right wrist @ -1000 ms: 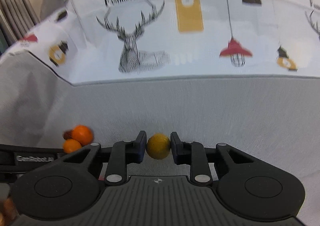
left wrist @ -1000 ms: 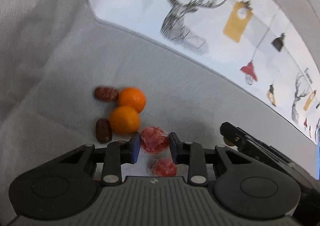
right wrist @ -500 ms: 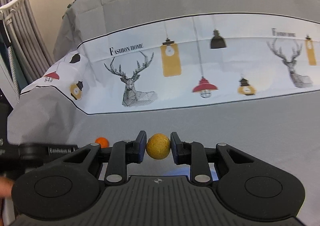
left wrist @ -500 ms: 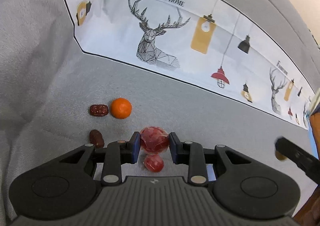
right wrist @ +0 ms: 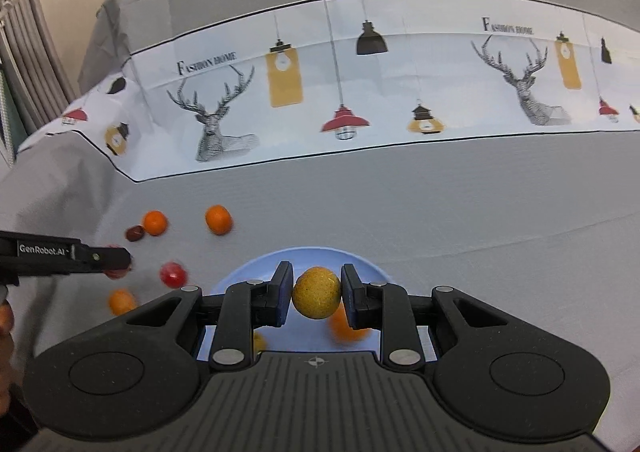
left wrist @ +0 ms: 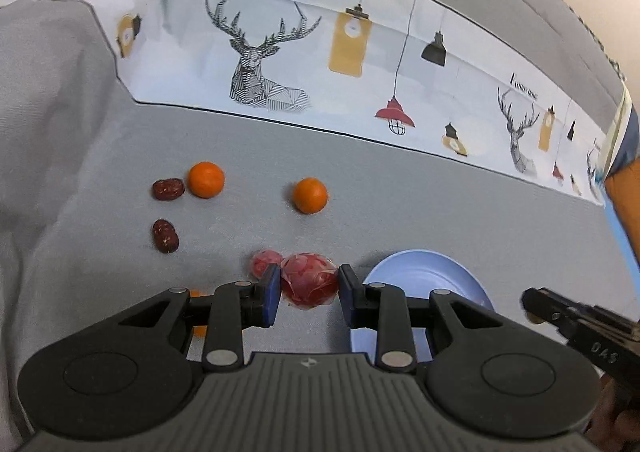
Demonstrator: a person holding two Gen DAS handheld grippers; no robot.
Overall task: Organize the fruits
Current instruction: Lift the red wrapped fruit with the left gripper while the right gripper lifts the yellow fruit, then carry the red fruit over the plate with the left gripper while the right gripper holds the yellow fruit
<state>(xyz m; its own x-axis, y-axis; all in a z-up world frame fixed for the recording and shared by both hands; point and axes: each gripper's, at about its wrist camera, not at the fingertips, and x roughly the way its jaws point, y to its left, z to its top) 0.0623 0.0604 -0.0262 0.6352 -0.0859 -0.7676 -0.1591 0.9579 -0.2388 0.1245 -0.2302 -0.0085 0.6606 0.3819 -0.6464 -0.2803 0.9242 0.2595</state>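
Gripping one fruit in each gripper, you hold both above the grey cloth.
Your left gripper (left wrist: 308,287) pinches a wrapped red fruit (left wrist: 309,279) beside the blue plate (left wrist: 420,272); your right gripper (right wrist: 316,292) clamps a speckled yellow ball-shaped fruit (right wrist: 317,292) over that plate.

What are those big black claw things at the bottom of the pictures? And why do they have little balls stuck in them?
Those claws are grabbers that a person holds, one in each hand. Each has a small camera looking out along its two fingers, so each picture is one grabber's own view. The left gripper pinches a red wrapped fruit. The right gripper pinches a small yellow fruit above a blue plate, where an orange fruit already lies. On the grey cloth lie more oranges, two dark red dates and another red fruit. It looks like the fruits are being sorted.
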